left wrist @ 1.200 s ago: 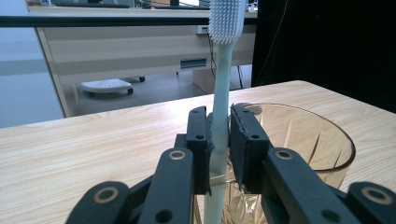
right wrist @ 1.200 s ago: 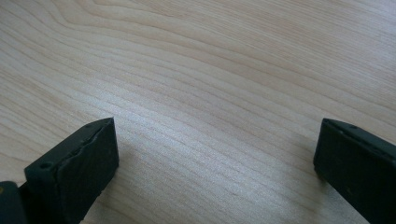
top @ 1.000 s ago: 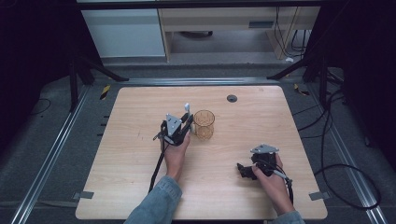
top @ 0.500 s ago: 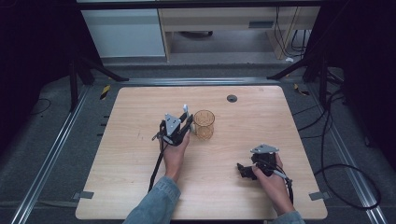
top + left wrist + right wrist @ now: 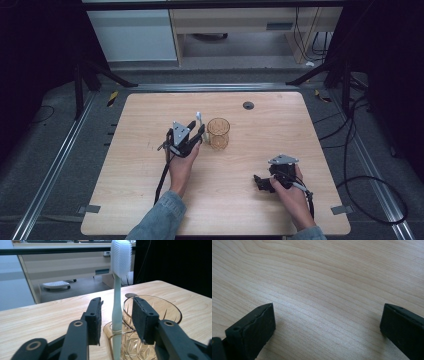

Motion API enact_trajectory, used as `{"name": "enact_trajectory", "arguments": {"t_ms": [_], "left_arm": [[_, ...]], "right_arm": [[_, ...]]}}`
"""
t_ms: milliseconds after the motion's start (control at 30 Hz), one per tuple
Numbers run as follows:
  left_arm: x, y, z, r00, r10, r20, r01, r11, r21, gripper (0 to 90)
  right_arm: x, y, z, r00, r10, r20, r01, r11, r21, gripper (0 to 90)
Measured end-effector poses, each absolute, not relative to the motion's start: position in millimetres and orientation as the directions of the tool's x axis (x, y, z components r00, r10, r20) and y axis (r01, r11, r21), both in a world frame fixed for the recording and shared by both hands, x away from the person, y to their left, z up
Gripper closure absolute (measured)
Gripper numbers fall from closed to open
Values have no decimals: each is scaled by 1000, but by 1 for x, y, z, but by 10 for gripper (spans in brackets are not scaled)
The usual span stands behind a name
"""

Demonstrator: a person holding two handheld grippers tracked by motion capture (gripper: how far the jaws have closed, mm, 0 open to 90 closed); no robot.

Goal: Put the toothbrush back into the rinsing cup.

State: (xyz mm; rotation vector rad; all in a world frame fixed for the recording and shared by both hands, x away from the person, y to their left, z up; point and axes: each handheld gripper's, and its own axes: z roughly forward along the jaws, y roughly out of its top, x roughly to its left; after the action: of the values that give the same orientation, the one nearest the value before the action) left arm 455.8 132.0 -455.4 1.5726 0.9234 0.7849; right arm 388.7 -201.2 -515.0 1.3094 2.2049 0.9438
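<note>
Jaws of the left gripper (image 5: 116, 325), just opening, stand spread on both sides of the toothbrush (image 5: 117, 302) without pressing it, which stands upright against the amber glass (image 5: 150, 315), bristle head on top.

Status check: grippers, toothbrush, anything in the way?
Left gripper just opening, fingers clear of the toothbrush. Toothbrush upright against the amber glass. Right gripper open over bare table. Nothing in the way.
</note>
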Motion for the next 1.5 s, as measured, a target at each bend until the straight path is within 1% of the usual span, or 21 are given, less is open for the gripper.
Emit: {"name": "enact_trajectory", "arguments": {"t_ms": [467, 667, 800, 867, 1300, 1400, 1500], "left_arm": [[450, 138, -454, 519, 853, 56, 187, -177, 966, 428], [447, 138, -455, 572, 816, 86, 202, -241, 949, 309], [445, 140, -455, 599, 796, 89, 220, -270, 937, 247], [444, 141, -456, 614, 785, 80, 238, -281, 930, 224], [435, 142, -462, 684, 722, 104, 302, -411, 860, 97], [432, 141, -463, 694, 710, 117, 308, -439, 844, 80], [430, 141, -464, 706, 699, 110, 336, -468, 817, 63]], "right_arm": [[389, -201, -515, -477, 879, -2, 605, 330, 724, 4], [389, -201, -515, -477, 879, -2, 605, 330, 724, 4], [389, -201, -515, -477, 879, -2, 605, 330, 724, 4], [389, -201, -515, -477, 879, -2, 605, 330, 724, 3], [389, -201, -515, -477, 879, -3, 605, 330, 724, 4], [389, -201, -515, -478, 879, -3, 605, 331, 724, 4], [388, -201, -515, -478, 878, -3, 605, 331, 724, 3]]}}
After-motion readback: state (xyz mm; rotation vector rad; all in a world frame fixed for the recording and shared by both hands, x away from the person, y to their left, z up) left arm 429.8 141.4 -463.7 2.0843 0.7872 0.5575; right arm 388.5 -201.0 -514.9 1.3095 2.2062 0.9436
